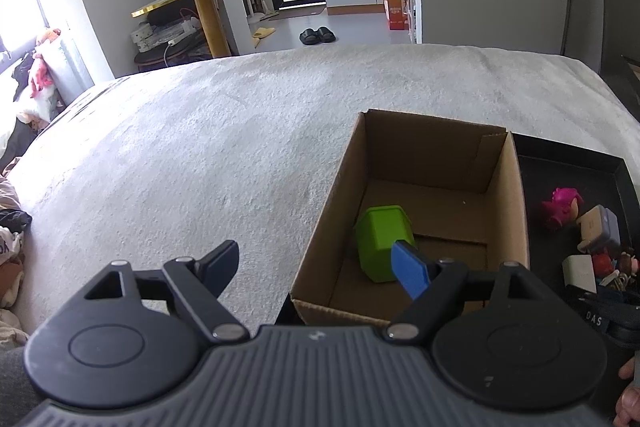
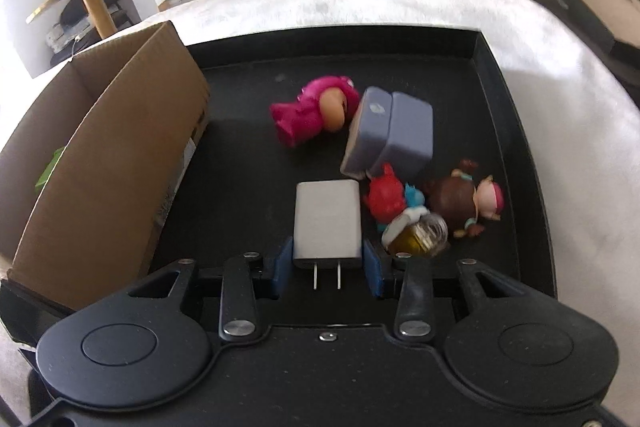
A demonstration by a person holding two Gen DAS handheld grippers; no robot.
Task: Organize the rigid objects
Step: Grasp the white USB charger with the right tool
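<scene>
**A:** Gripping the white charger [image 2: 327,223] is the right hand-held gripper [image 2: 328,263]. Its blue pads press on both sides of the body near the prong end, and the two prongs point back toward the camera. That is probably the easiest way to lift it out flat.

**B:** Where does it lie?

**A:** On the near part of the black tray [image 2: 496,67], which sits on the bed [image 1: 200,147]. Just right of it are a red figure [image 2: 384,197], a small gold-capped bottle [image 2: 418,237] and a brown-haired doll [image 2: 464,203]. Farther off lie a pink figure [image 2: 312,115] and a lavender case [image 2: 390,133].

**B:** And the other one?

**A:** The left hand-held gripper [image 1: 320,263] stands wide and holds nothing. Its right finger hangs over the cardboard box [image 1: 340,187], its left finger over the bed.

**B:** What's in the box?

**A:** One green block [image 1: 382,243], tipped against the near left wall. The box stands touching the tray's left side, so I judge that sorted pieces travel only a short way across. Most items are not yet moved.
</scene>
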